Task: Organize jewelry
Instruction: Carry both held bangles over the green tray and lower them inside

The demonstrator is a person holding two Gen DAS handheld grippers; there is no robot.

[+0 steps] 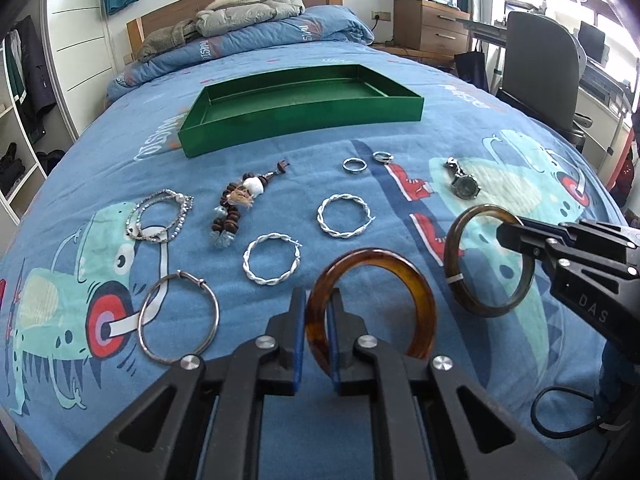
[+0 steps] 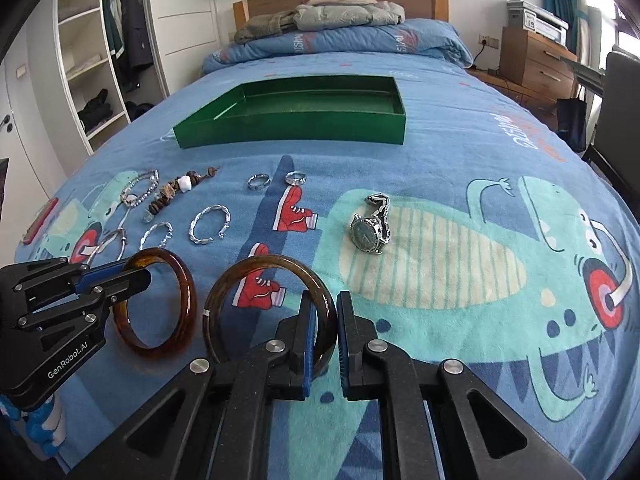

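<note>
A bed (image 1: 500, 360) with a blue dinosaur cover holds jewelry laid in rows. At the lower centre of the left wrist view, the left claw (image 1: 317, 312) is clamped on the rim of an amber bangle (image 1: 420, 292). At the lower centre of the right wrist view, the right claw (image 2: 325, 312) is clamped on a darker brown bangle (image 2: 224, 288). A green tray (image 1: 304, 116) sits higher in the frame, beyond rings, silver hoops and a wristwatch (image 2: 370, 228).
</note>
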